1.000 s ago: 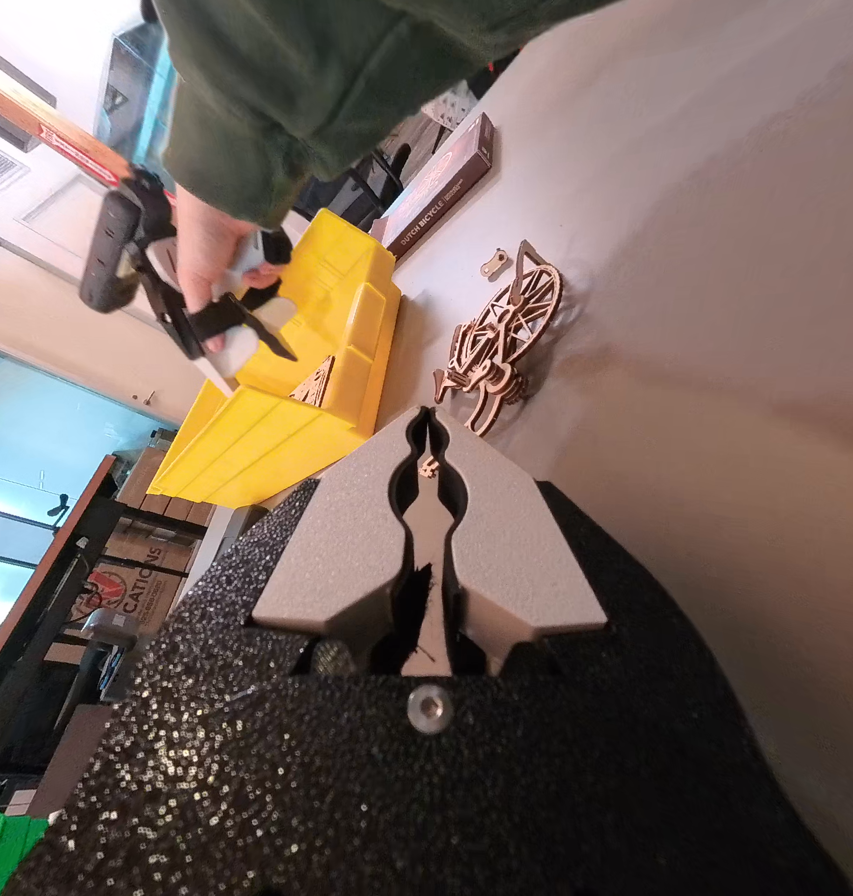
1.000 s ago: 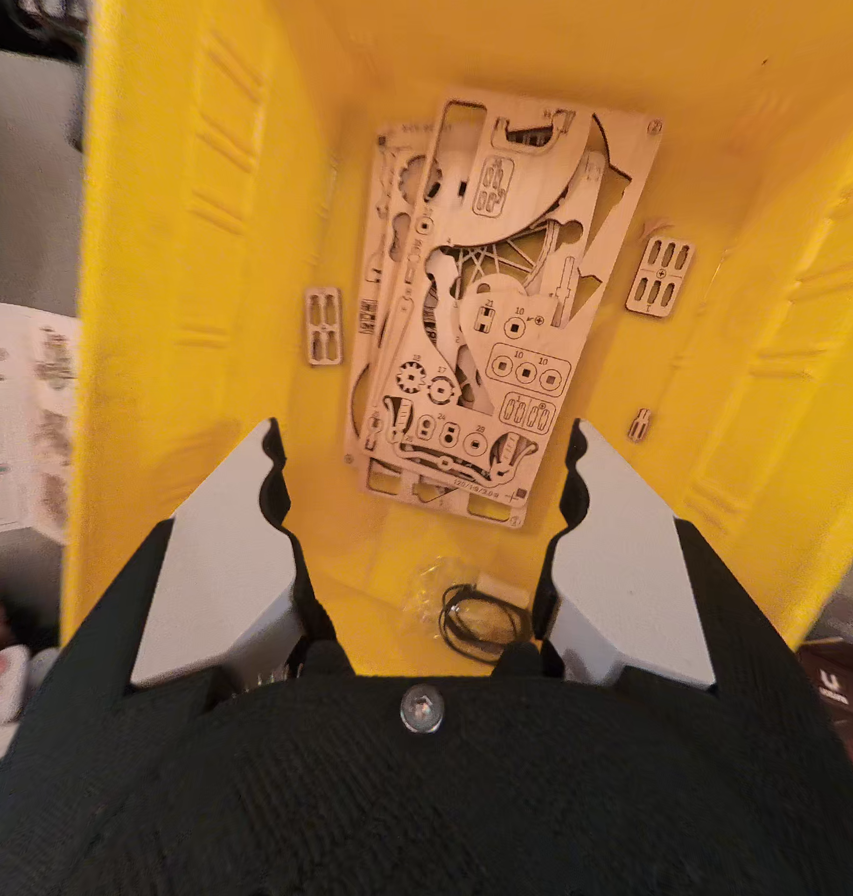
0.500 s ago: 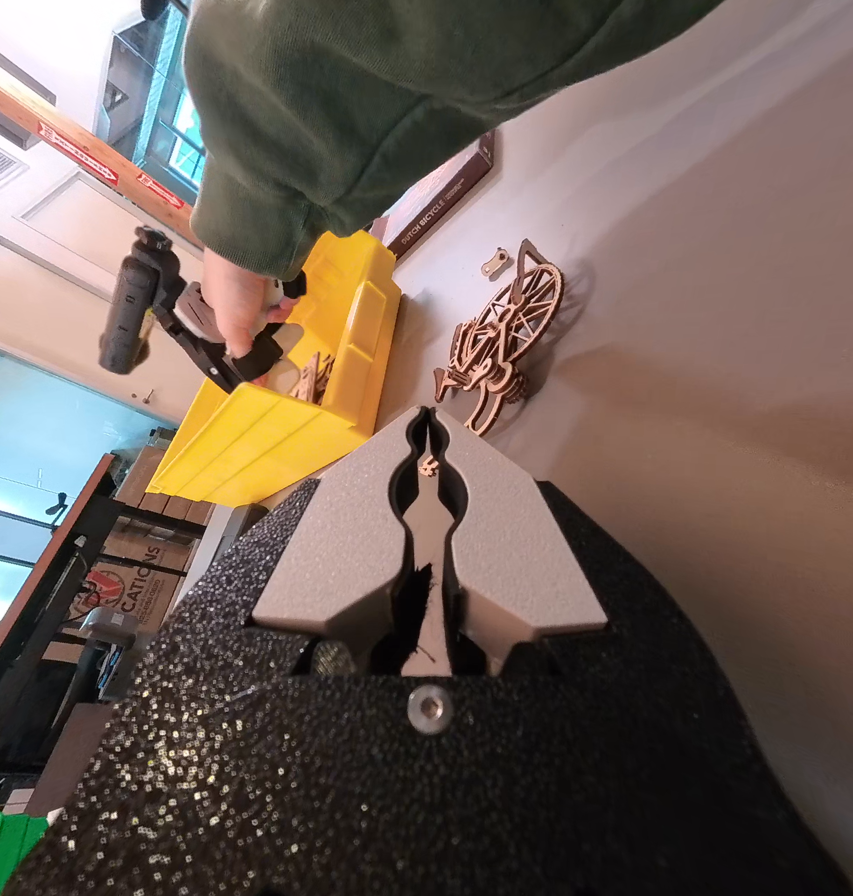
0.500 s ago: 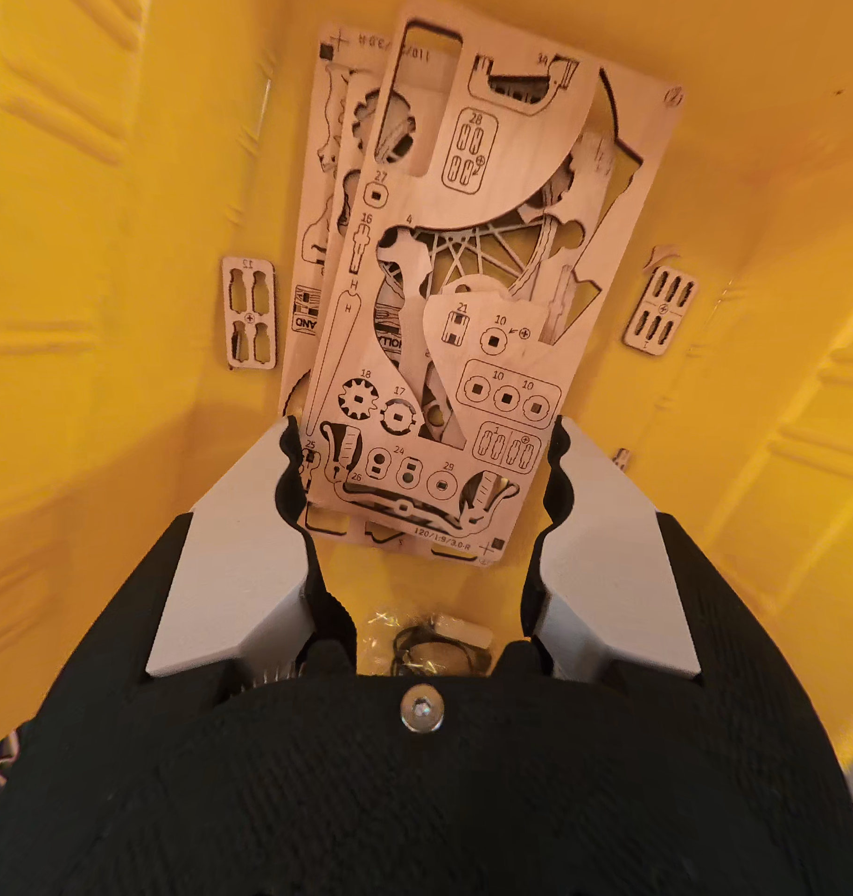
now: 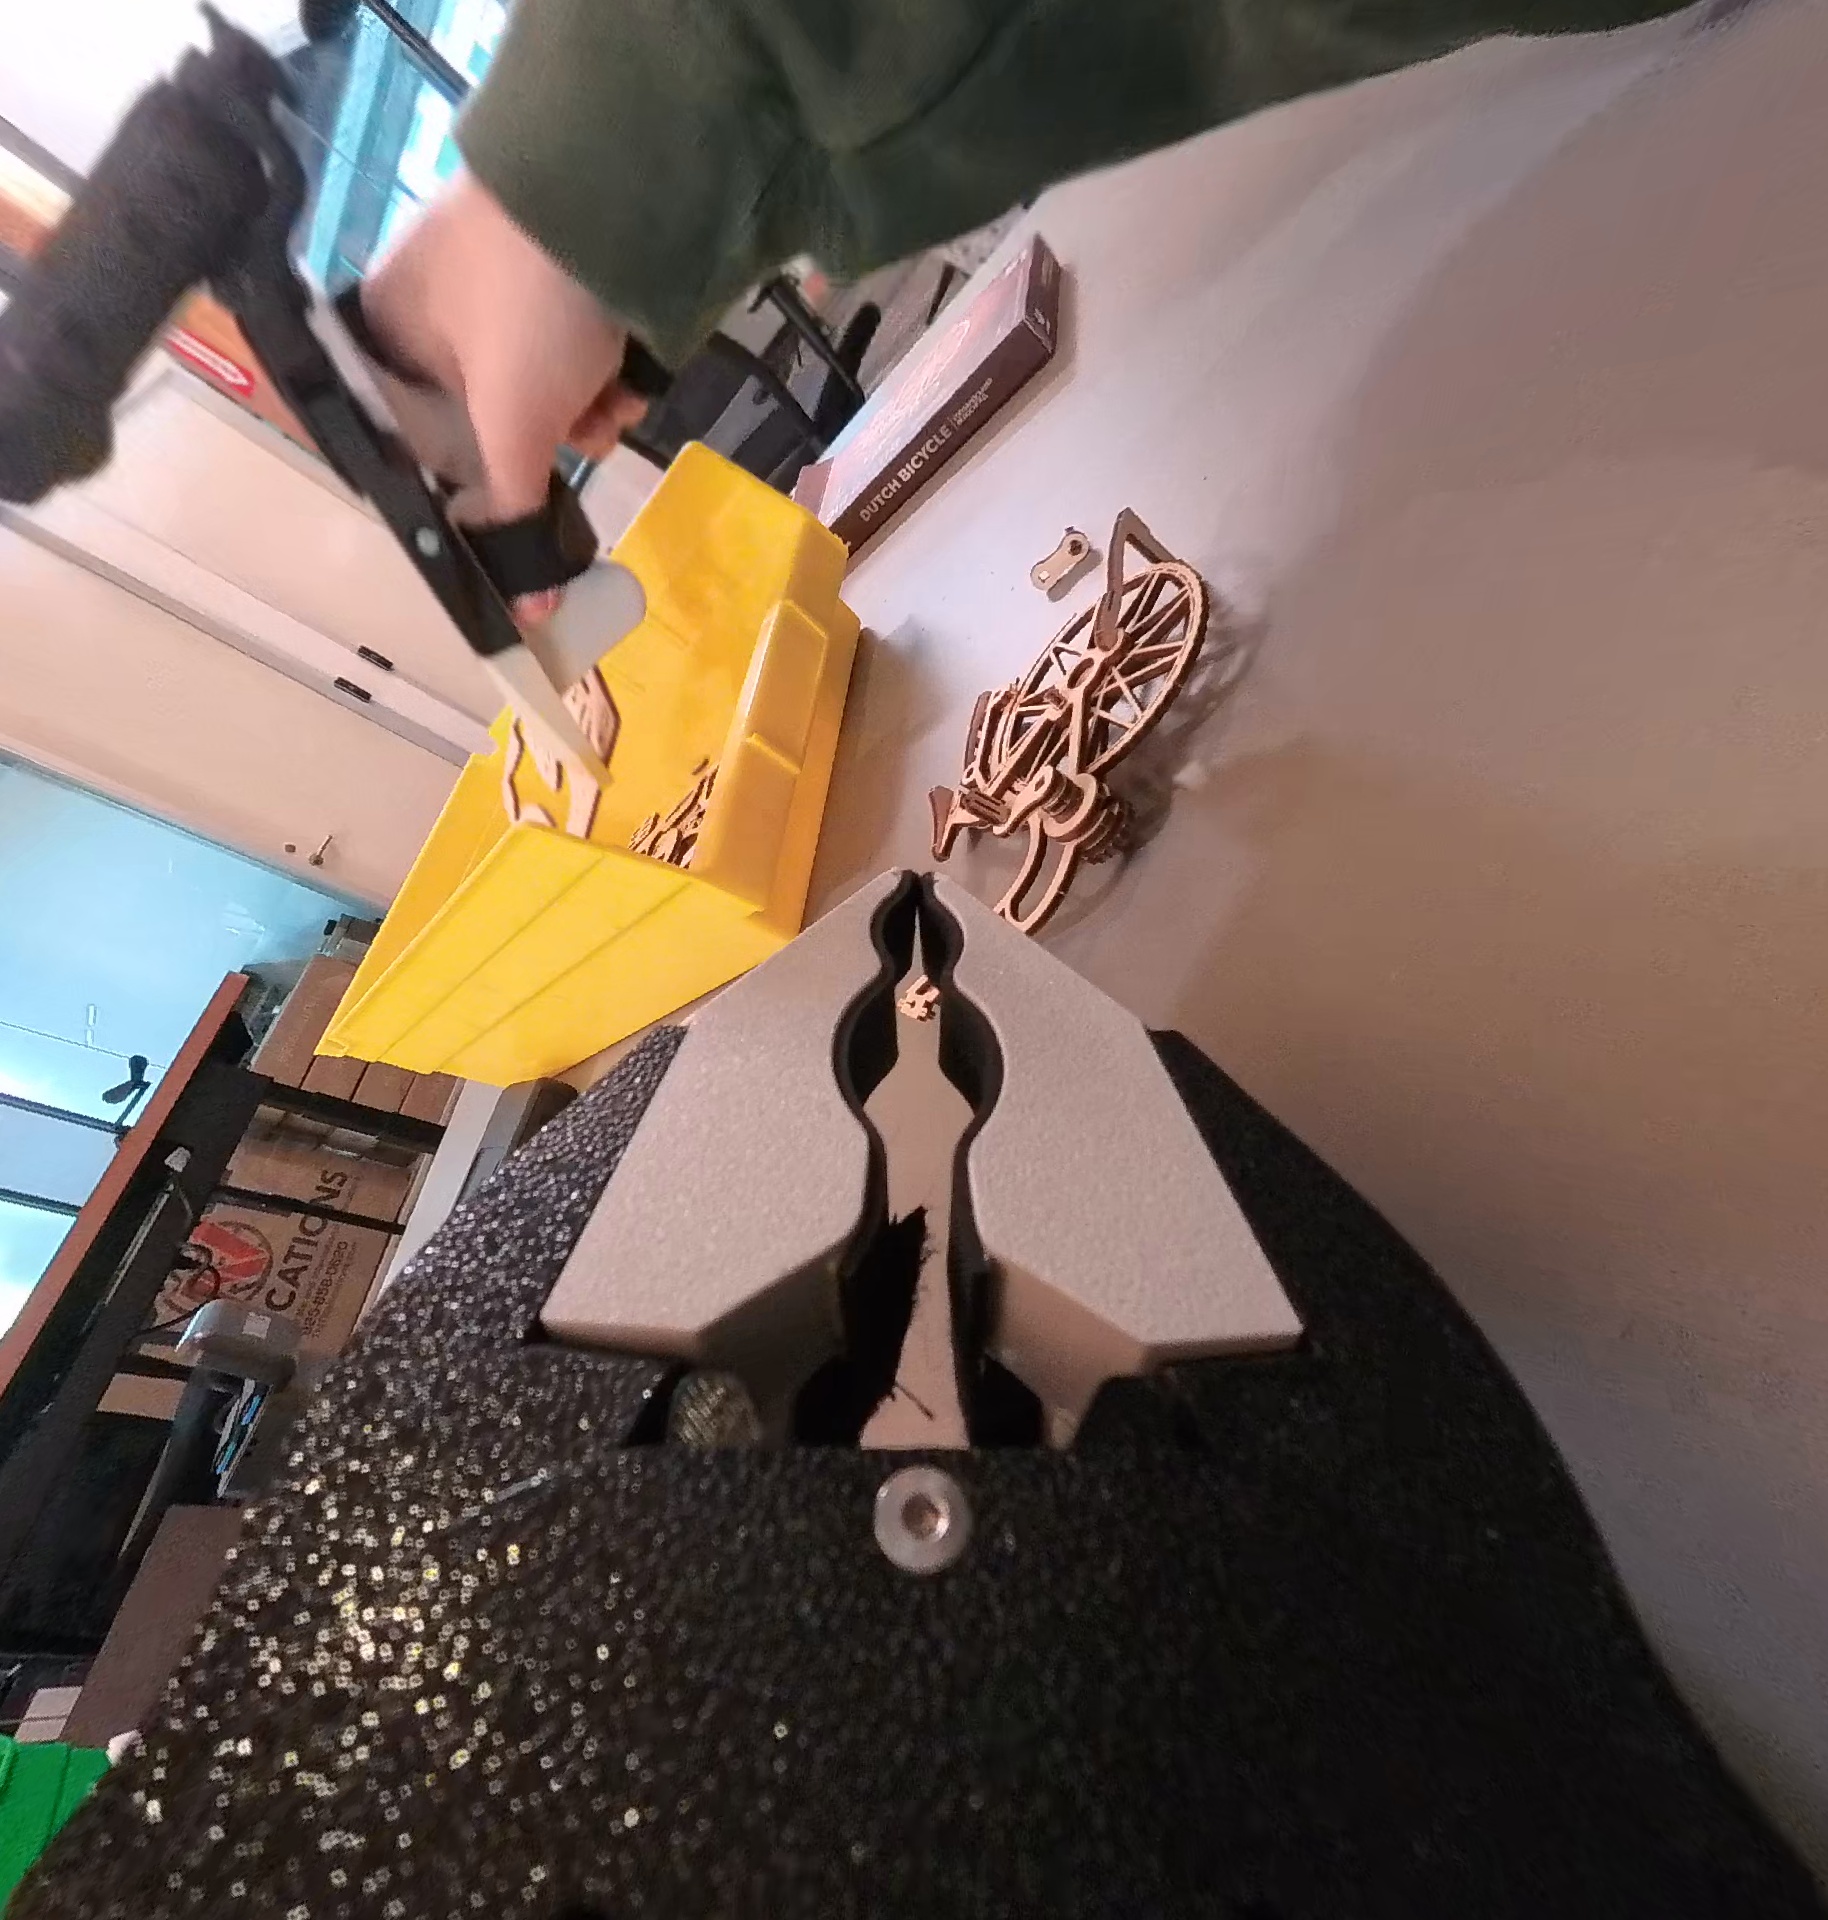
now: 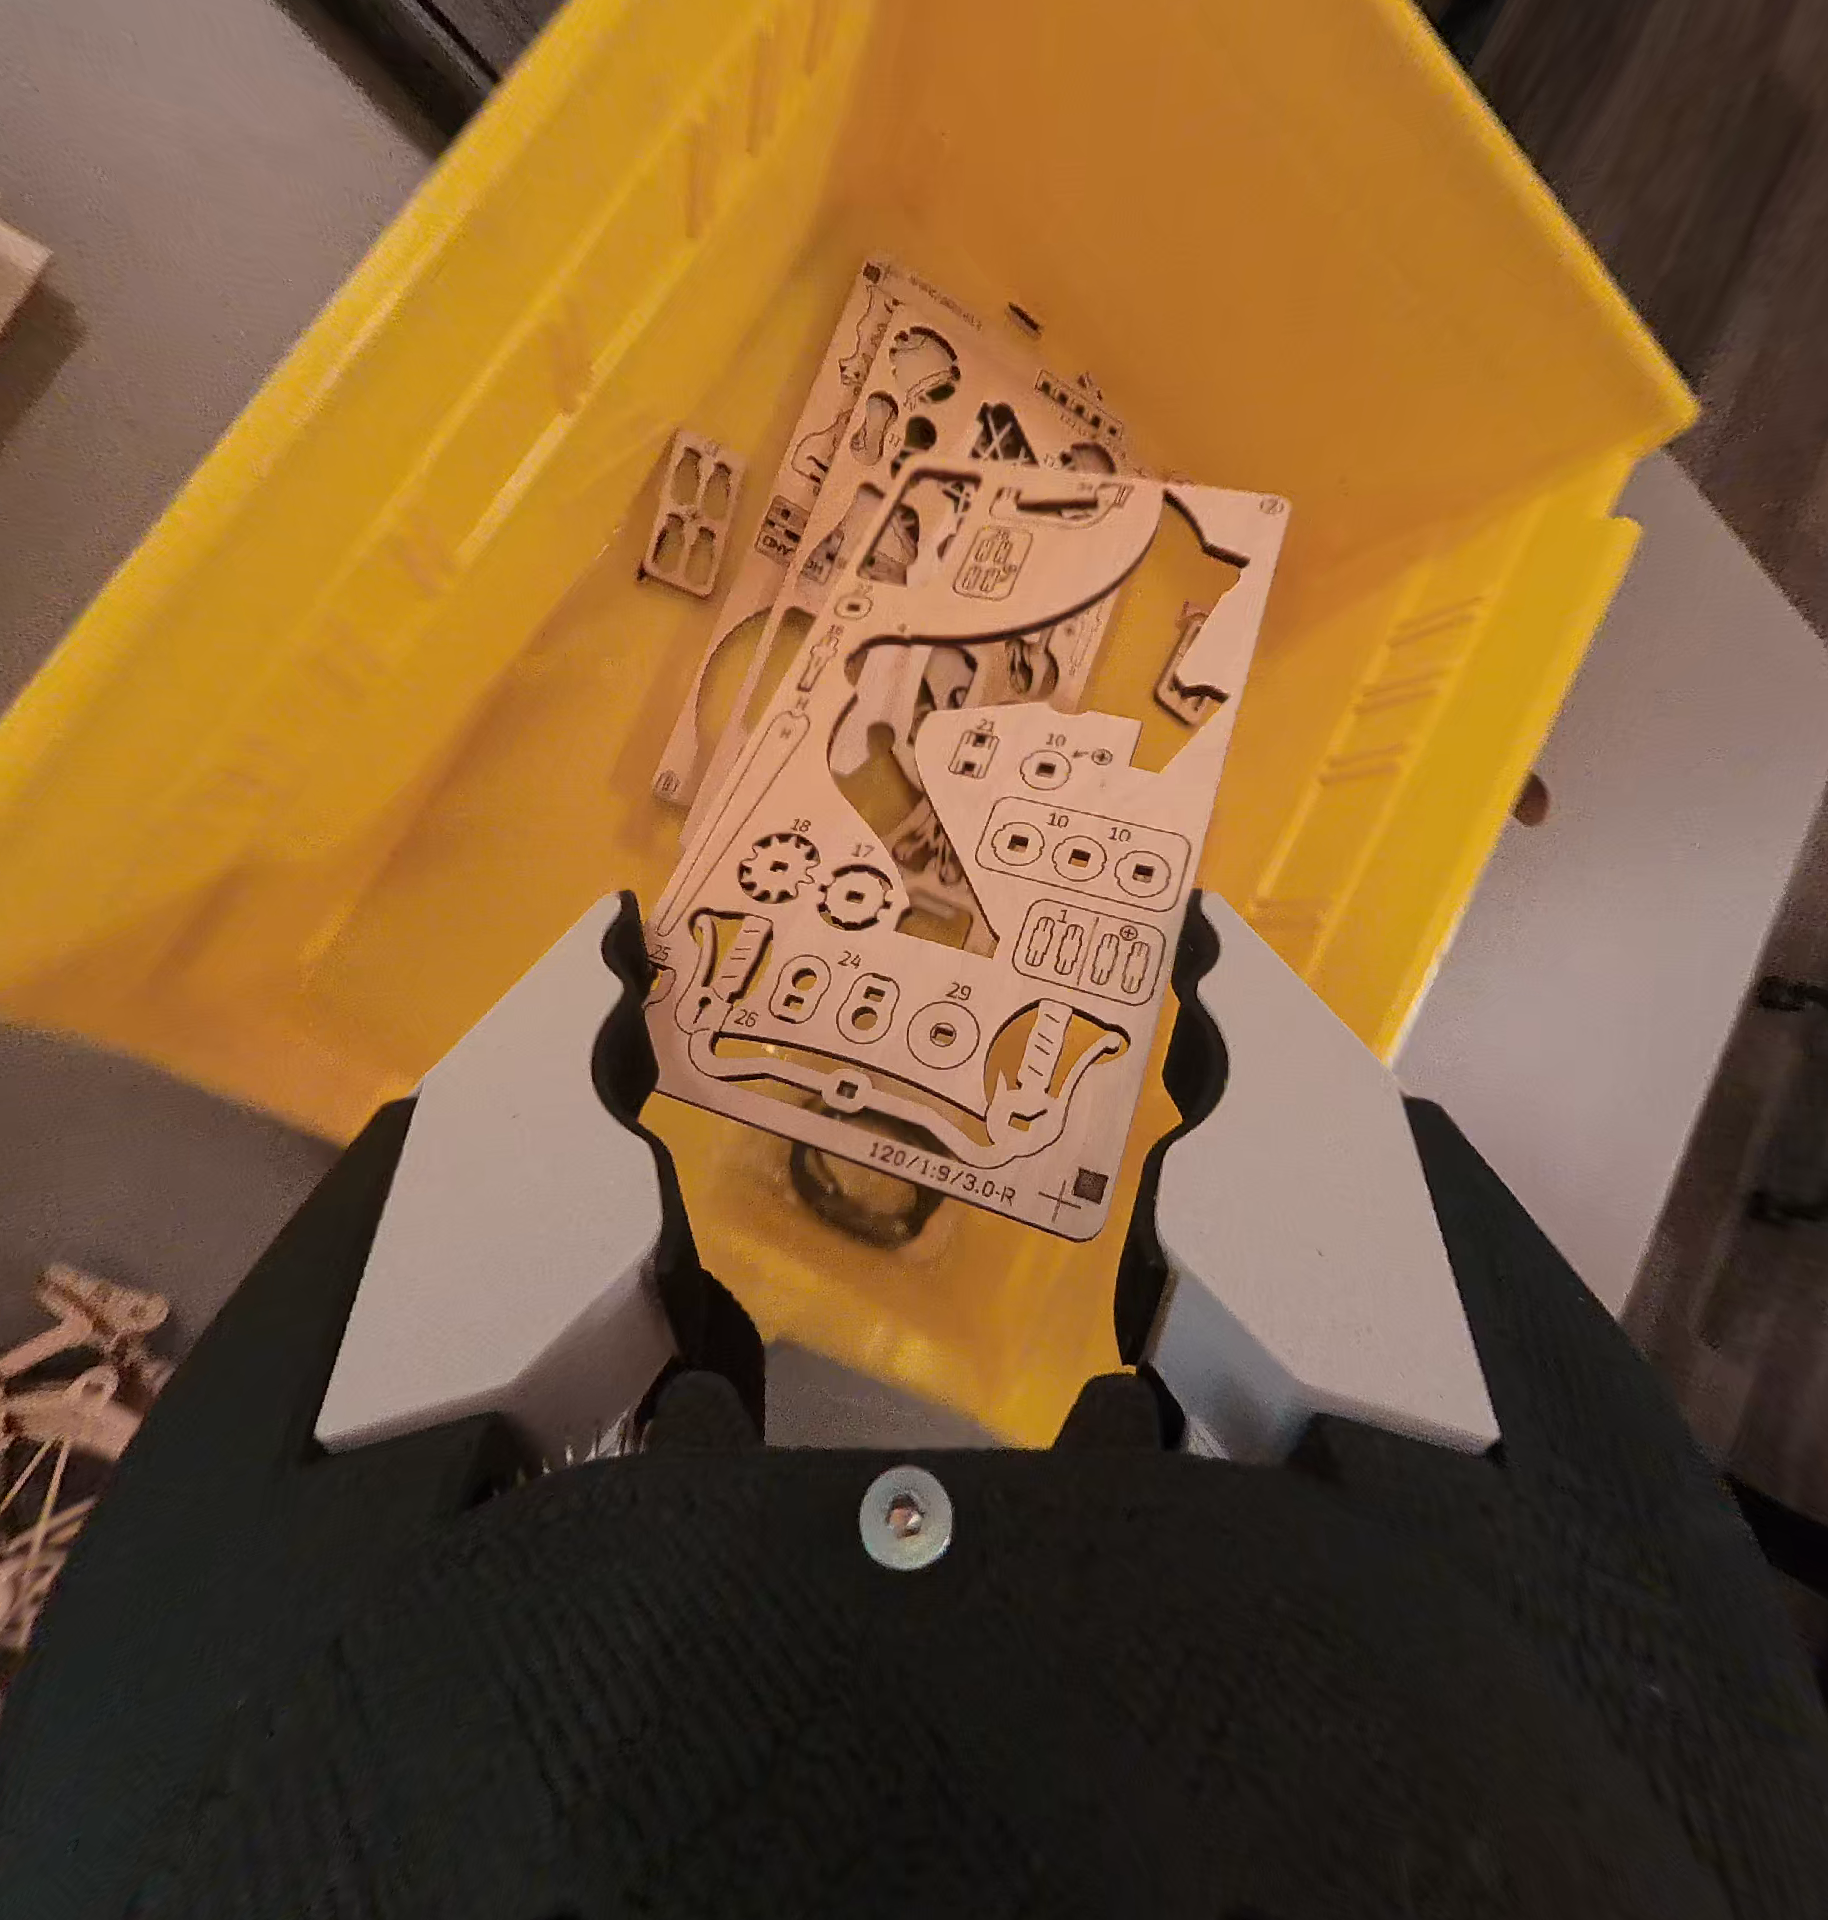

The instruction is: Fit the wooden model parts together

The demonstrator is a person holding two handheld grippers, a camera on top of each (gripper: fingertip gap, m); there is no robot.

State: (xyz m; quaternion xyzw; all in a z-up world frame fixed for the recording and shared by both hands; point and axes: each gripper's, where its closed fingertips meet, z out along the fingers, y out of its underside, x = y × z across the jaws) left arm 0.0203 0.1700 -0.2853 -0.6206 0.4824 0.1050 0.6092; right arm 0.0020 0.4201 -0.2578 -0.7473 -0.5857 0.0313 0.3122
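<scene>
Wooden parts sheet (image 6: 951,852) sits clamped by its two long edges between your right gripper's (image 6: 915,1023) fingers (image 6: 536,1132), raised clear above the yellow bin (image 6: 297,665) — the jaws stand wide, at the width of the sheet, pressing each side. Below it in the bin lie a second cut-out sheet (image 6: 785,582), a small loose slotted piece (image 6: 688,520) beside that, and a dark coil in a clear bag (image 6: 863,1195) on the floor under the sheet's near end. At the lower left edge of this view, part of the wooden model shows on the grey table (image 6: 141,208).

In your left wrist view, the left gripper (image 5: 915,935) has its jaws pinched nearly together at the tips, with a tiny wooden piece (image 5: 918,1000) nipped between them just behind the tips. Ahead on the table stands the half-built wooden bicycle model (image 5: 1076,727), with a small loose link (image 5: 1061,551) near its wheel and a dark box (image 5: 951,395) farther off. You can see your right gripper — blurred — above the bin, the sheet hanging from it.
</scene>
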